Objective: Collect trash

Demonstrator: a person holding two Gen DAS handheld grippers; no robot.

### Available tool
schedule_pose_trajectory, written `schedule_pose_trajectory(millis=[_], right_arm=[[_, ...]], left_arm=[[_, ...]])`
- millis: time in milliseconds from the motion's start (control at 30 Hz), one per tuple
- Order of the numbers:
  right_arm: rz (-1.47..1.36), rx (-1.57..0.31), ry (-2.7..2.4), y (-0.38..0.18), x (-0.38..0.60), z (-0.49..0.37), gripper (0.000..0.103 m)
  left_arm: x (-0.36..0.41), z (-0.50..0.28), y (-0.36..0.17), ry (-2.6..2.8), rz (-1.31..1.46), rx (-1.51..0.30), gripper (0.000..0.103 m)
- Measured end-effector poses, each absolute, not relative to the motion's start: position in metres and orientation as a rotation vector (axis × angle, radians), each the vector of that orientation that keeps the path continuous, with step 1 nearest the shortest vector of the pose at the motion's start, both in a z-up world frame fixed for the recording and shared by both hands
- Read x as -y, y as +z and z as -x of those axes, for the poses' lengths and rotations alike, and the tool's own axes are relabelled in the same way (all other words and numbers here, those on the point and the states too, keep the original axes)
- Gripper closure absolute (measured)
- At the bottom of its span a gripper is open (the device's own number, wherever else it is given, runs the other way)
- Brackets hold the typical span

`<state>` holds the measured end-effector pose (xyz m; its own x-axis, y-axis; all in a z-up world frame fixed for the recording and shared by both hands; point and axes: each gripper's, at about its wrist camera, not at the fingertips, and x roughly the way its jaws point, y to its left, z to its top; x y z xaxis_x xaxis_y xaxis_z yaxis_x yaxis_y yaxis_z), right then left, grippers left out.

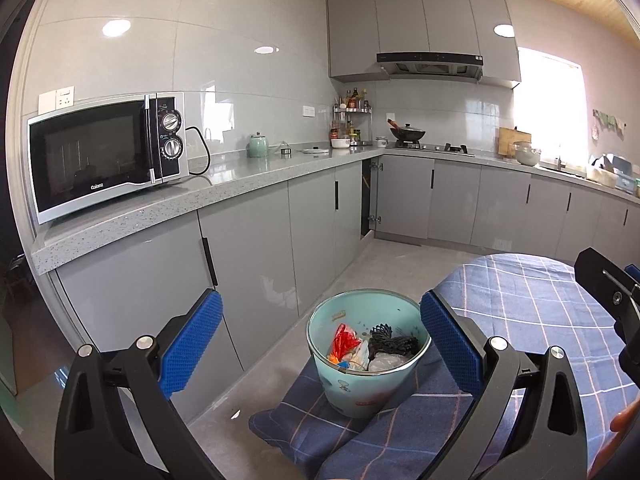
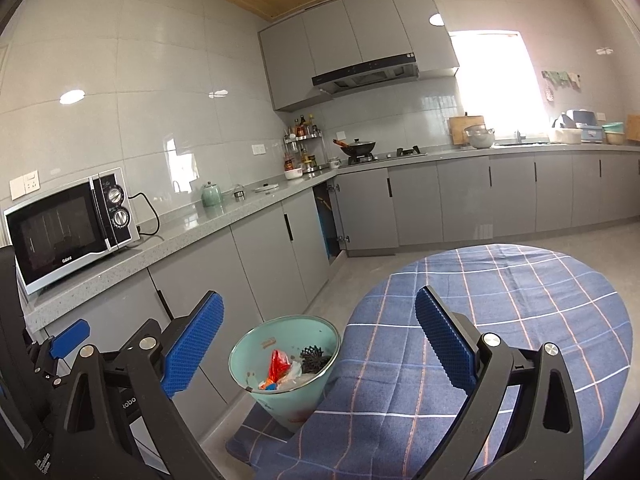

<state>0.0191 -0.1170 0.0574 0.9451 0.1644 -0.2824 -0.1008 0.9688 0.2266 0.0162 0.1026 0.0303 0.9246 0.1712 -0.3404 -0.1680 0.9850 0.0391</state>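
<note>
A pale teal trash bin (image 1: pixel 362 388) stands on the floor beside a round table, resting on a hanging fold of the blue checked tablecloth (image 1: pixel 532 300). It holds a red wrapper (image 1: pixel 344 338), black netting (image 1: pixel 390 340) and clear plastic. My left gripper (image 1: pixel 320 340) is open and empty, raised above and in front of the bin. In the right wrist view the bin (image 2: pixel 286 380) sits low between the fingers of my right gripper (image 2: pixel 318 340), which is open and empty. The left gripper's blue finger (image 2: pixel 70 338) shows at the far left.
A grey counter (image 1: pixel 224 188) with cabinets runs along the left and back walls. On it are a microwave (image 1: pixel 108 152), a green jar (image 1: pixel 258 146), a spice rack (image 1: pixel 352 120) and a wok on the stove (image 1: pixel 408 134). One corner cabinet door (image 1: pixel 368 196) is ajar.
</note>
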Motion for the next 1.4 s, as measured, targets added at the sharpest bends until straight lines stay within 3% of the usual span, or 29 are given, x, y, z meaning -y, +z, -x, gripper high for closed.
schedule_pose_trajectory(millis=[1400], right_arm=[[-0.235, -0.308, 0.116, 0.056, 0.129, -0.014, 0.008]], left_arm=[[-0.101, -0.013, 0.034, 0.218, -0.03, -0.338, 0.005]])
